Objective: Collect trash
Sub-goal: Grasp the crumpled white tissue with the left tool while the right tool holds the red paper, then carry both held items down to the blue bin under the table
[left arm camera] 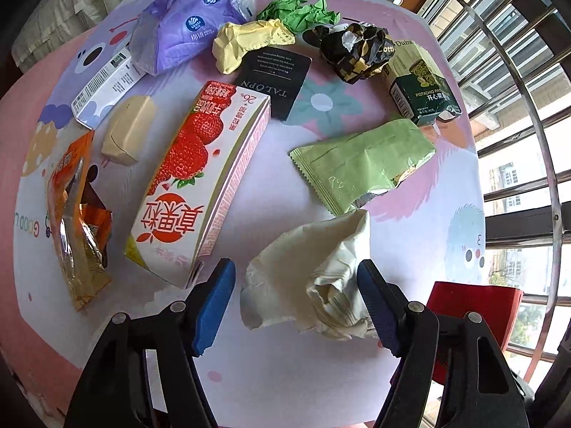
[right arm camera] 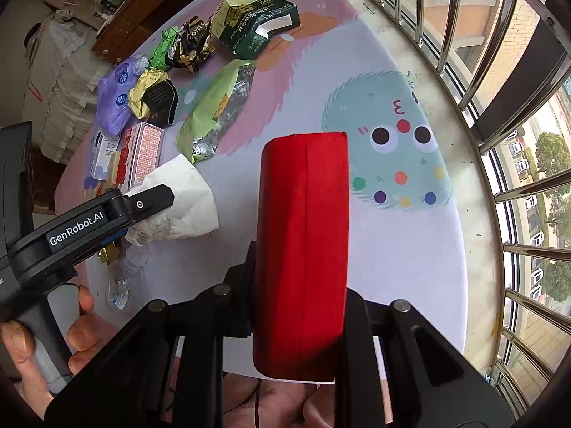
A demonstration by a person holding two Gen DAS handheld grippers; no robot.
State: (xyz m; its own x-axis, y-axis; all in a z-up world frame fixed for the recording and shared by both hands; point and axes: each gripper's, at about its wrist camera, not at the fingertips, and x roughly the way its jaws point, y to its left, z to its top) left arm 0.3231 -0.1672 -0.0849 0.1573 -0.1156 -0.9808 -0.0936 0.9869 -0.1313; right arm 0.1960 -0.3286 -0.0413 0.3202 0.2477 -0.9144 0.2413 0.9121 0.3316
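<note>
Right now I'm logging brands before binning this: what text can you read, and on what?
"TALOPN": black card.
"26%", upside down: strawberry carton.
"PISTACHIO": dark green box.
"Cotti": crumpled black-gold wrapper.
"GenRobot.AI": left gripper.
"GOOD": tablecloth.
Fine print, barcodes: too small.

Three crumpled paper balls (left arm camera: 235, 44), three cardboard boxes (left arm camera: 200, 192), four wrappers (left arm camera: 364, 164), one black card (left arm camera: 274, 83)

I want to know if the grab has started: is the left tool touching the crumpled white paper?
Cannot tell. In the left wrist view the left tool straddles the crumpled white paper, jaws open; neither view plainly shows contact.
</note>
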